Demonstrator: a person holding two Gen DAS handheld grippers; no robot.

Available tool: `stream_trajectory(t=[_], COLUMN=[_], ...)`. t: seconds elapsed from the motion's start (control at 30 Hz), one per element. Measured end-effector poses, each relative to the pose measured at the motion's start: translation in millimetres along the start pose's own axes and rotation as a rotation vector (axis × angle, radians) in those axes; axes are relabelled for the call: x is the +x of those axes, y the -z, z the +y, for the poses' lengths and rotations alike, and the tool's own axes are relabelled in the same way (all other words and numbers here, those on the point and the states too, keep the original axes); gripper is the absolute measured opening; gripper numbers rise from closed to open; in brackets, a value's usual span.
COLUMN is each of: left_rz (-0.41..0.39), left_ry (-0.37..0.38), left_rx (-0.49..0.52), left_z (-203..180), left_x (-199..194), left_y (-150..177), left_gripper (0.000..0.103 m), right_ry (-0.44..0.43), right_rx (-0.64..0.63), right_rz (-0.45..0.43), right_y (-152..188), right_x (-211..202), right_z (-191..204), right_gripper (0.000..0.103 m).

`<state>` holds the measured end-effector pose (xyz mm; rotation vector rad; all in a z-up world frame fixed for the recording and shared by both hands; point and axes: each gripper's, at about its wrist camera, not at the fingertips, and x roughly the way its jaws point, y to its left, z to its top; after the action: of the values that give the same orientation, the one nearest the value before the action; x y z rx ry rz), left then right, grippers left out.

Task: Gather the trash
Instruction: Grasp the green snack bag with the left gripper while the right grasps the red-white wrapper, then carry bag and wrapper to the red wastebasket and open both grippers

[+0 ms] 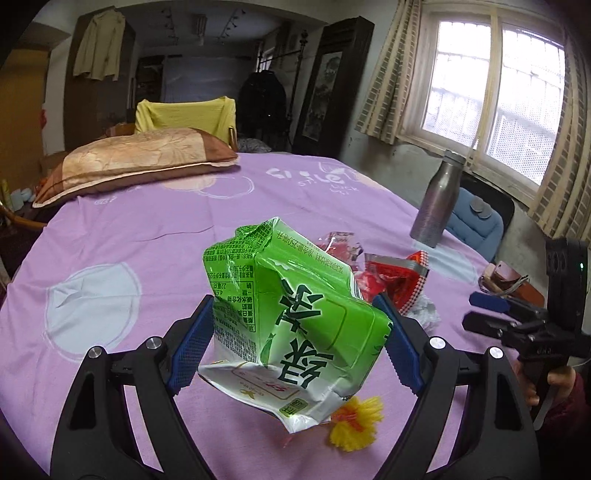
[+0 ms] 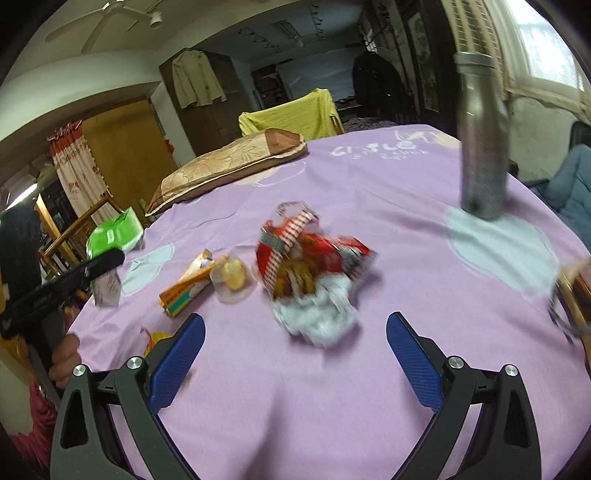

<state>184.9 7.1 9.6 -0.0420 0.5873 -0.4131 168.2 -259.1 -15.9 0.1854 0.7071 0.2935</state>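
Carton [image 1: 295, 321] sits pinched between your left gripper [image 1: 295, 347], lifted clear for disposal; your right gripper [image 2: 295, 354] hangs spread, red wrapper [image 2: 310, 258] just ahead.

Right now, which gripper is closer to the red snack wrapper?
Right. The right gripper faces the red snack wrapper with open jaws; the left gripper holds a green carton.

Lived-in home room — pillow [image 1: 133, 162] on purple sheet [image 1: 147, 236], curtained window [image 1: 495, 85], jacket [image 1: 98, 44] hung on wardrobe, ceiling fan [image 2: 107, 18], draped chair [image 1: 184, 114].
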Motion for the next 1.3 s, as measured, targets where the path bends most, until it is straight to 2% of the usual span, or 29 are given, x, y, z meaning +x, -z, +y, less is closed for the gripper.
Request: stream_trajectory(t=[0.23, 0.33, 0.37, 0.4, 0.43, 0.53, 0.7, 1.0, 1.3], left_rz=[0.001, 0.016, 0.017, 0.015, 0.012, 0.004, -0.001, -0.044, -0.042], left_ry=[0.001, 0.021, 0.023, 0.022, 0.02, 0.028, 0.046, 0.095, 0.188], left_rx=[-0.029, -0.045, -0.045, -0.04, -0.036, -0.032, -0.035, 0.038, 0.116], left_z=[17.0, 20.6, 20.2, 19.4, 19.0, 17.6, 10.9, -39.5, -111.9], left_x=[4.8, 7.5, 7.6, 7.0, 6.6, 4.9, 0.3, -26.9, -36.6], left_y=[5.5, 5.4, 5.2, 5.2, 5.4, 5.3, 1.8, -5.9, -0.8], left_gripper=[0.082, 0.082, 0.082, 0.082, 0.082, 0.082, 0.082, 0.082, 0.082], right_ry=[0.0, 0.022, 0.027, 0.029, 0.013, -0.011, -0.047, -0.029, 0.044], right_rx=[-0.031, -0.043, -0.04, -0.035, -0.014, 0.004, -0.038, -0.044, 0.007], right_rz=[0.017, 0.035, 0.047, 0.058, 0.069, -0.003, -0.128, -0.204, -0.284], right_y=[-28.1, -33.0, -33.7, -34.1, -34.8, -38.0, -46.2, -31.0, 3.4], right_x=[39.1, 56.1, 62.6, 66.9, 69.6, 54.5, 3.3, -63.4, -139.7], right_z=[18.2, 22.7, 22.1, 21.2, 17.8, 15.6, 25.5, 16.4, -19.6], right_gripper=[0.086, 0.072, 0.057, 0.026, 0.011, 0.012, 0.011, 0.011, 0.012])
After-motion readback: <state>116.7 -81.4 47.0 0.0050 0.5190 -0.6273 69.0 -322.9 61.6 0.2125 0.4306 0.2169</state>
